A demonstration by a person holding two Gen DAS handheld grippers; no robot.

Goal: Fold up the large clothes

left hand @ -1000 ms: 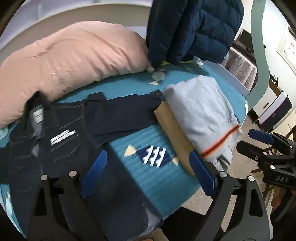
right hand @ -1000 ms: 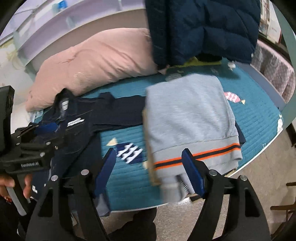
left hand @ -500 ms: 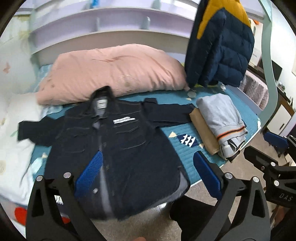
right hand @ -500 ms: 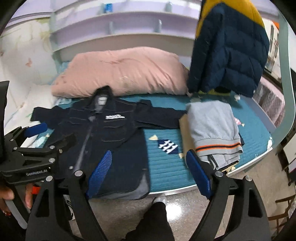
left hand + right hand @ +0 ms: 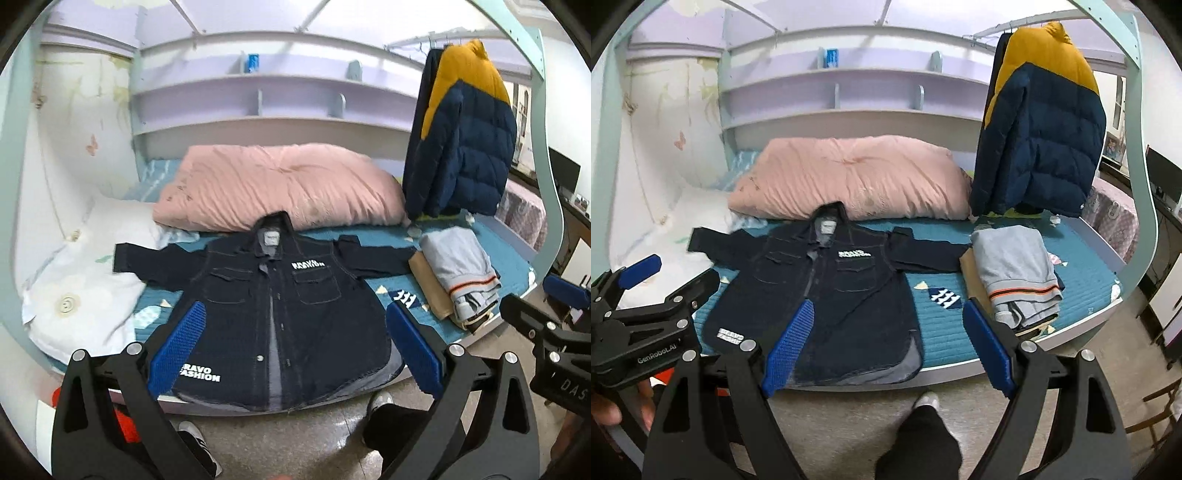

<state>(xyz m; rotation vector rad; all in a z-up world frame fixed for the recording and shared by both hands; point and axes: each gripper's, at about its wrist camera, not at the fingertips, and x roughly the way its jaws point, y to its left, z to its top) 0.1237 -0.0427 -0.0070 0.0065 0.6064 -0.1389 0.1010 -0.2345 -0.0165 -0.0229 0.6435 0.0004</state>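
A dark denim jacket [image 5: 273, 314] with white lettering lies spread flat, front up, on the teal bed [image 5: 498, 254], sleeves out to both sides, hem at the bed's front edge. It also shows in the right wrist view [image 5: 831, 291]. My left gripper [image 5: 295, 347] is open and empty, held back from the bed in front of the hem. My right gripper [image 5: 886, 343] is open and empty, also back from the bed. Each gripper shows in the other's view, the right one [image 5: 546, 314] and the left one [image 5: 661, 291].
A folded stack of grey and tan clothes [image 5: 458, 273] sits on the bed's right part. A pink quilt [image 5: 273, 188] lies behind the jacket, a white pillow [image 5: 81, 280] at left. A navy and yellow puffer coat [image 5: 461, 140] hangs at right. My feet stand on the floor [image 5: 295, 435].
Both grippers have pulled back and up from the bed. One second ago they were close over the jacket and folded stack; now the whole jacket and bed are in view.
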